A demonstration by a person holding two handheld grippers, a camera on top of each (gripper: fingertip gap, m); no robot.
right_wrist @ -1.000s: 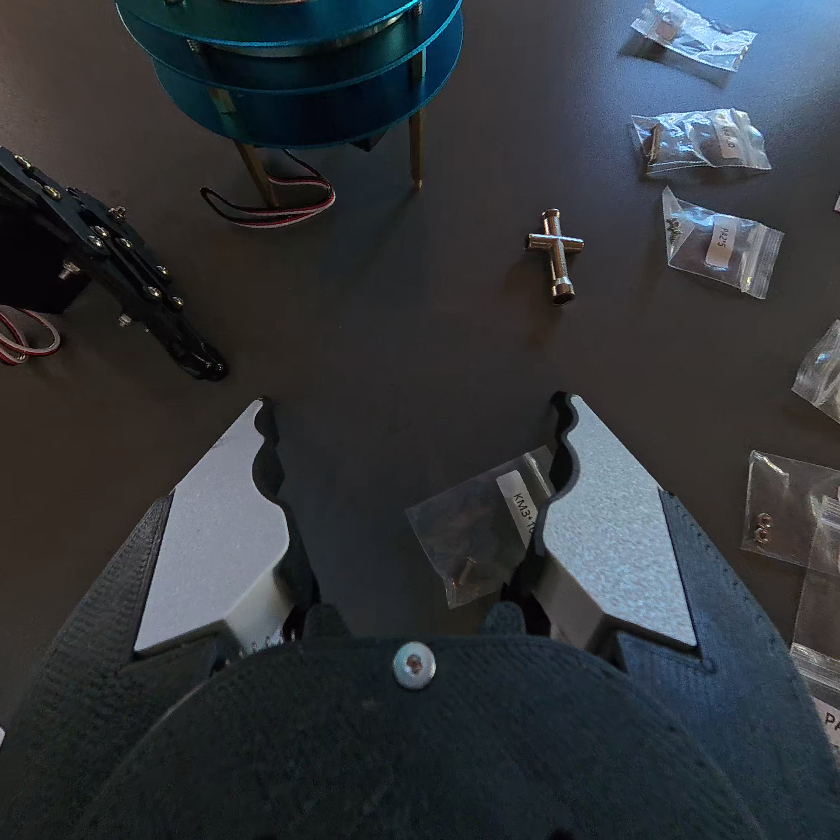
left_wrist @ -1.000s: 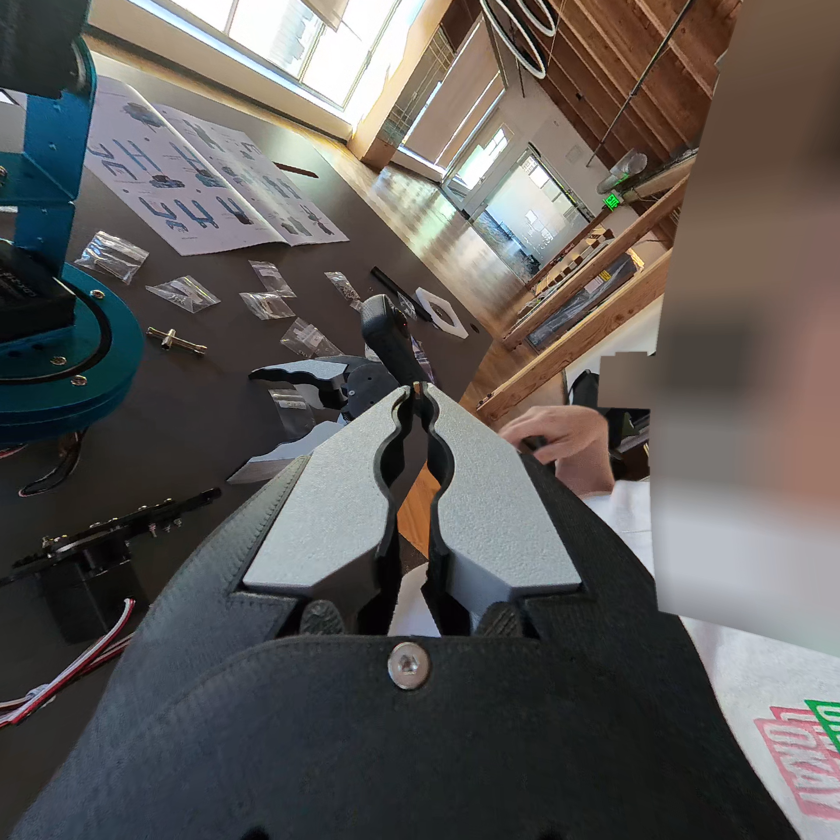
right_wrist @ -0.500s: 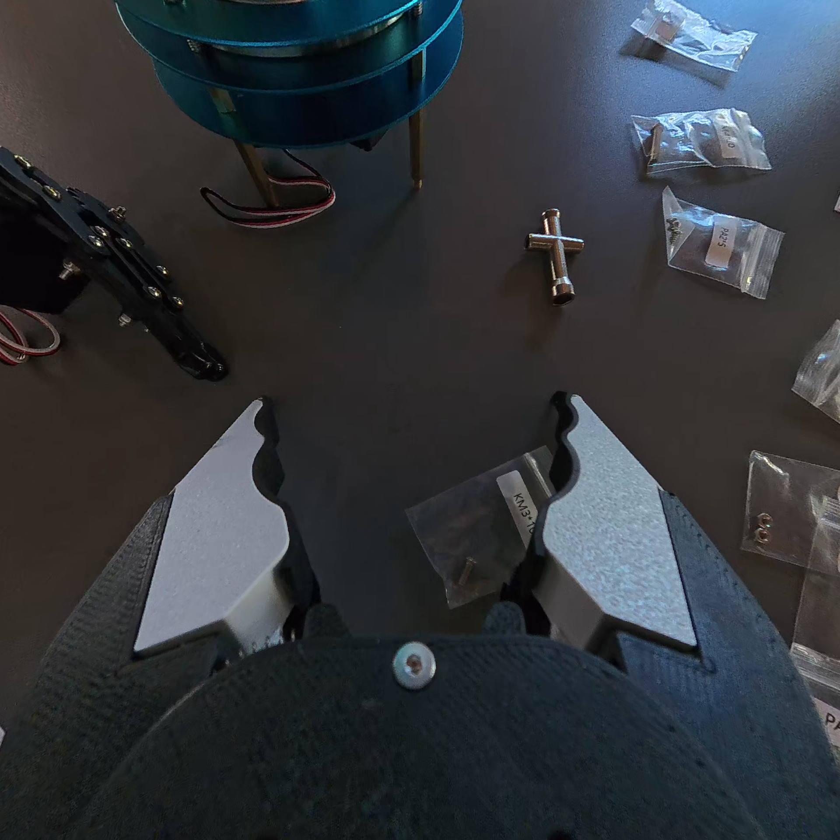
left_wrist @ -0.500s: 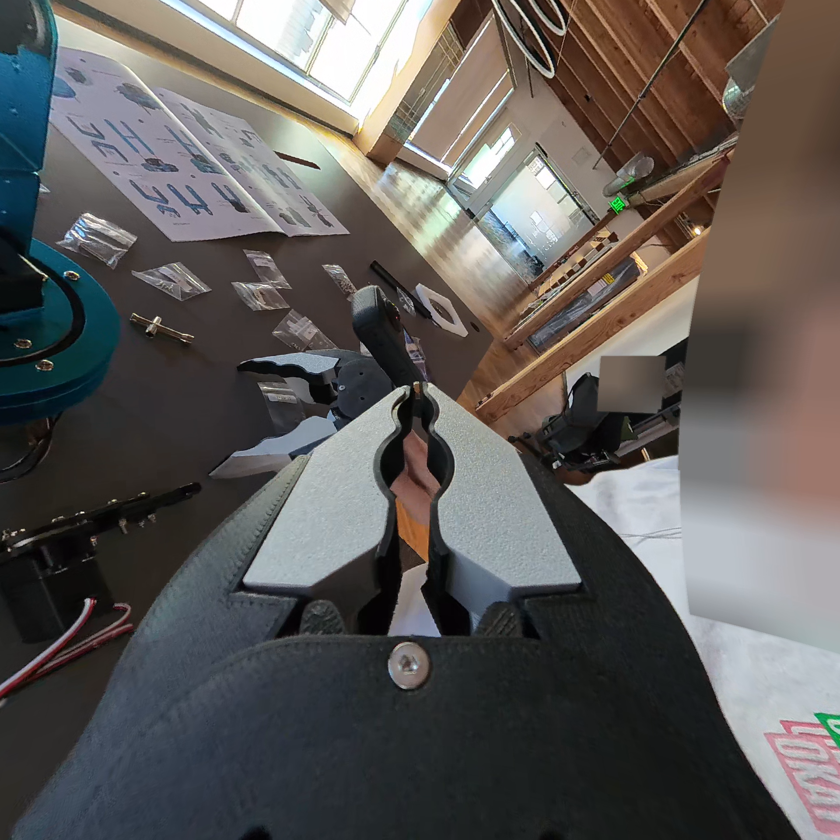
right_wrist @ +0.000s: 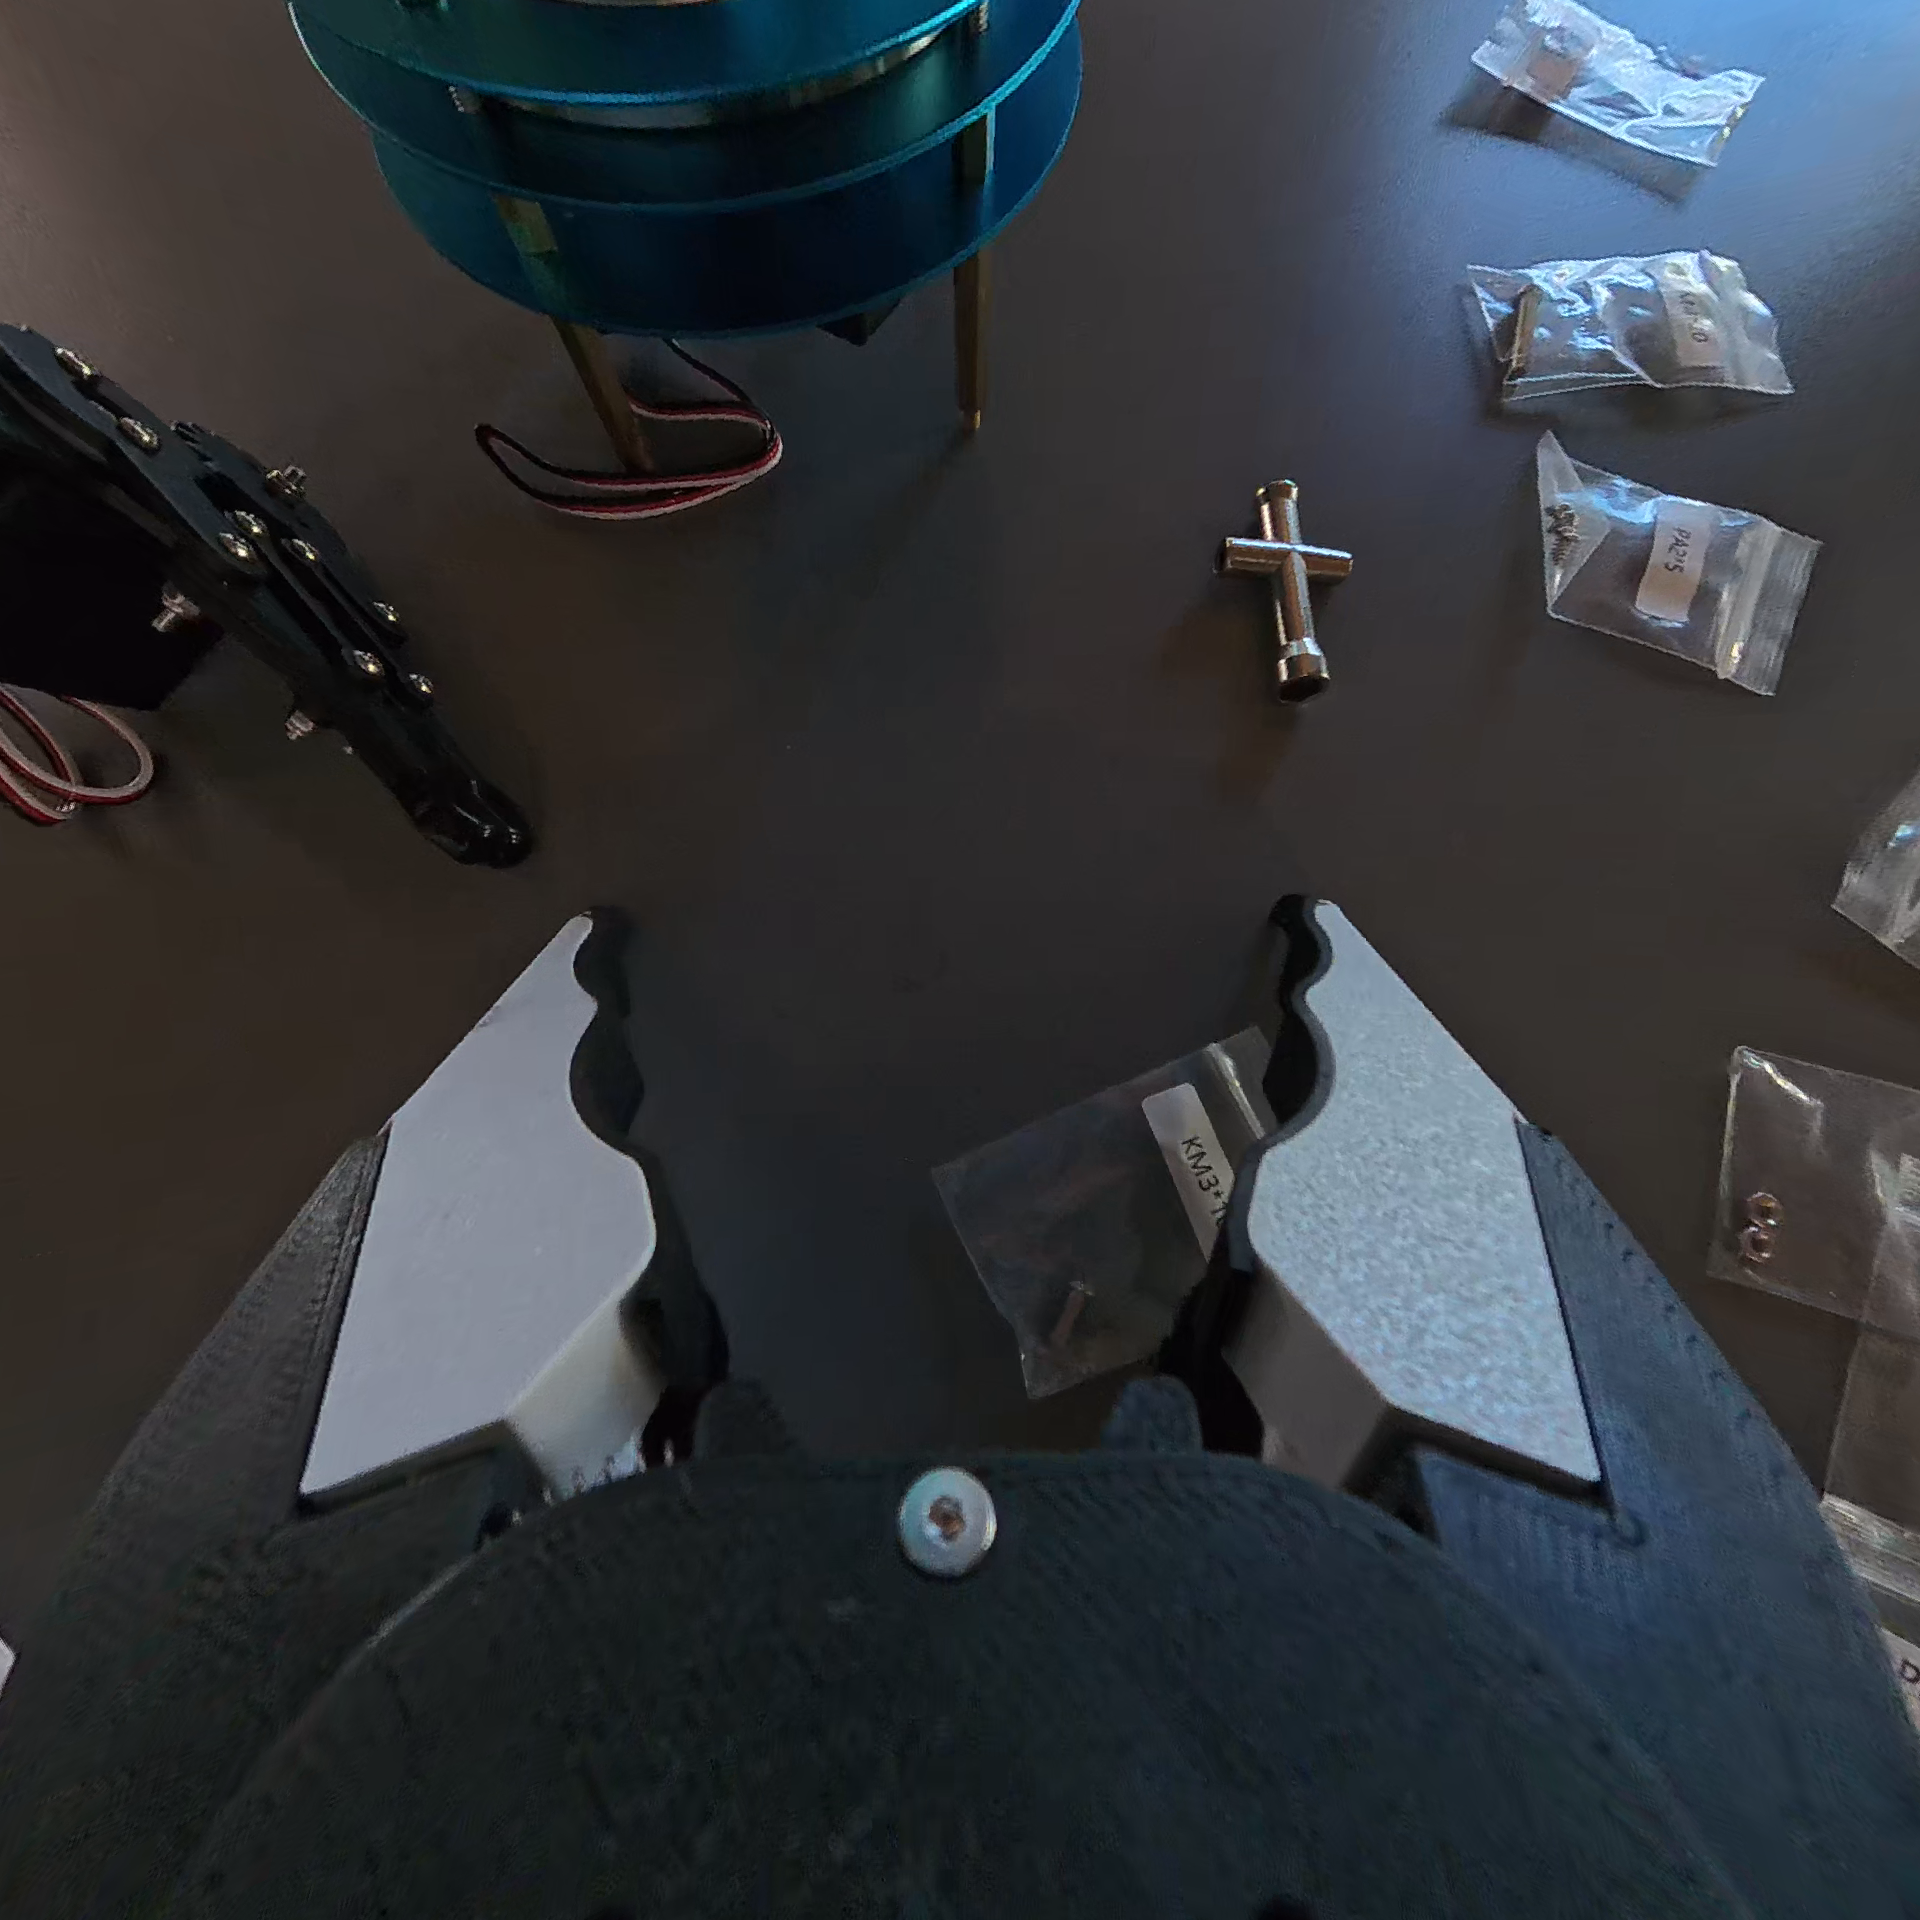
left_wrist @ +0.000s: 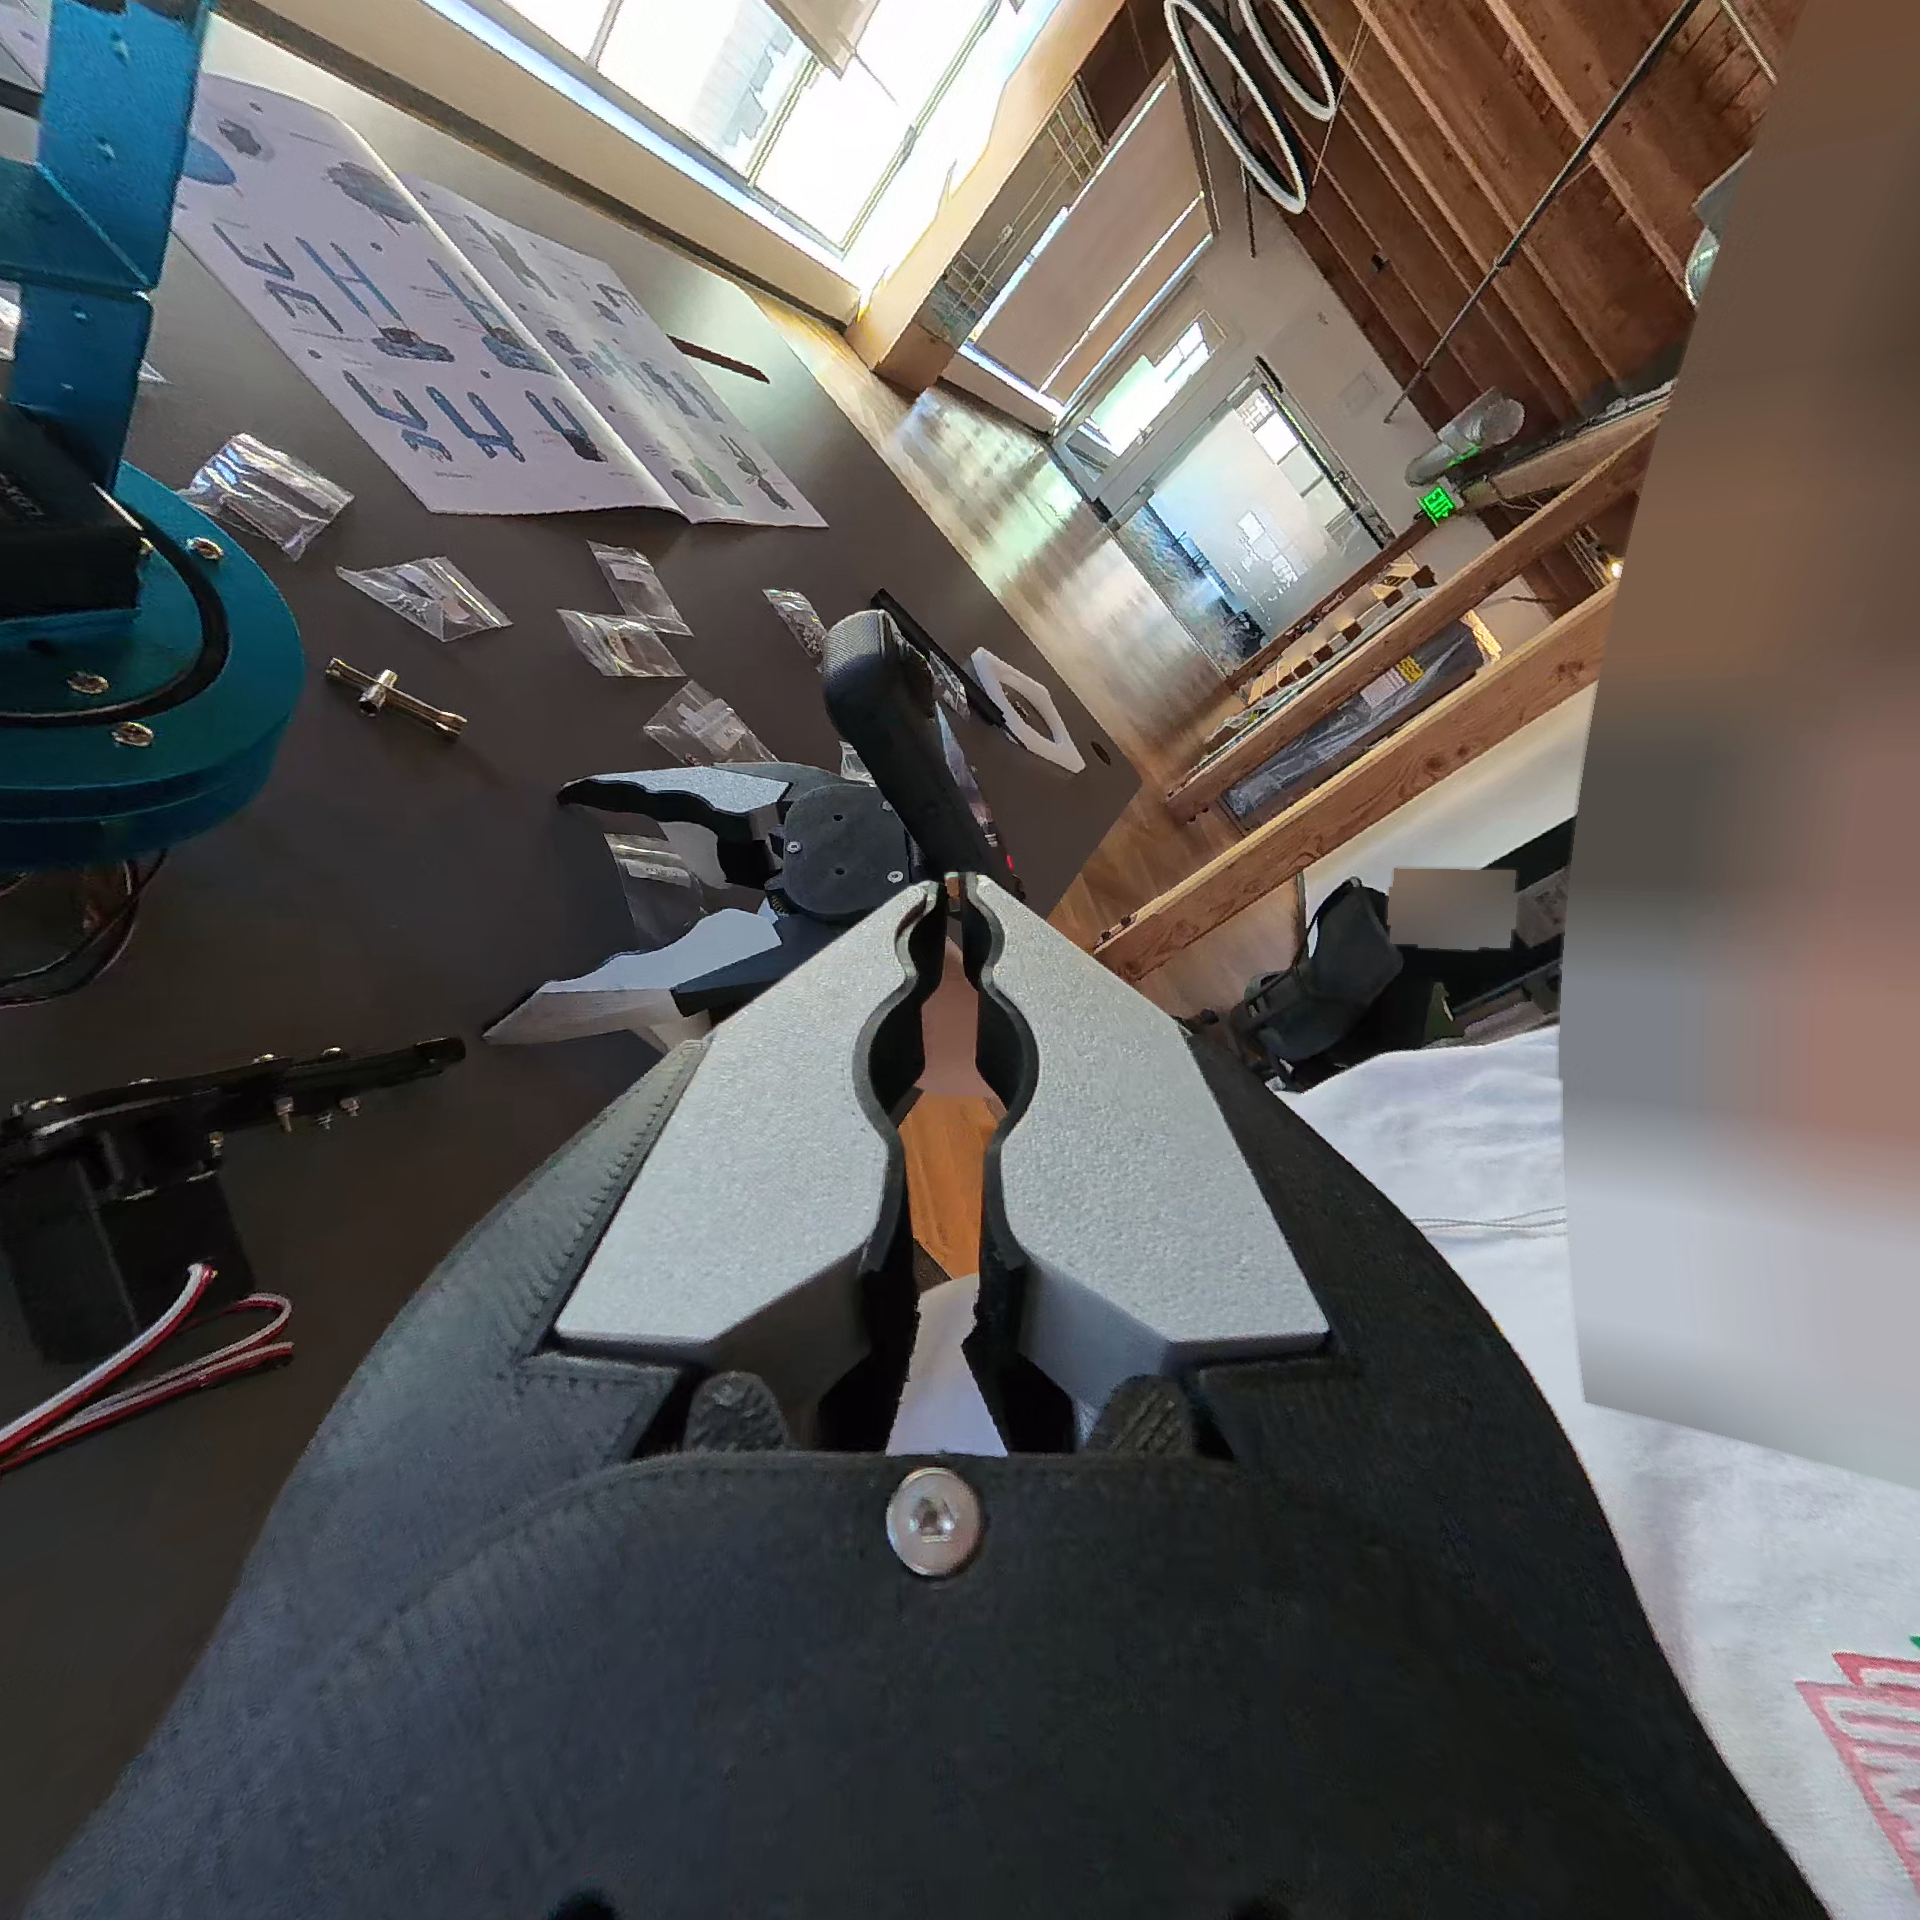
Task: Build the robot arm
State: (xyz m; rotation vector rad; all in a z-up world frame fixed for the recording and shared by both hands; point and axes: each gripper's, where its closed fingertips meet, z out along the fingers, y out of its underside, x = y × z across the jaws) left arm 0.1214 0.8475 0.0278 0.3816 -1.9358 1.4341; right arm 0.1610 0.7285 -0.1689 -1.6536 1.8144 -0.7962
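While the left view is tilting up toward the room, the right view is looking straight down at the table.
Left gripper (left_wrist: 956,883): jaws closed to a sliver, pinching what looks like a tiny metal bit at the tips; held off the table edge.
Right gripper (right_wrist: 951,914): resting on the table, jaws spread wide, gripping nothing; also showing in the left view (left_wrist: 623,914).
Nearest bag: clear screw bag (right_wrist: 1101,1226) is lying between the fingers, tucked against the right-hand finger (right_wrist: 1392,1195).
Only in right view: brass legs under blue disc base (right_wrist: 686,156), red-white wire loop (right_wrist: 634,457).
Only in left view: open manual (left_wrist: 468,343), windows, wooden beams.
Around: cross wrench (right_wrist: 1288,582), black servo bracket (right_wrist: 260,582), more parts bags (right_wrist: 1662,571).
Surface: dark matte table (right_wrist: 883,779).
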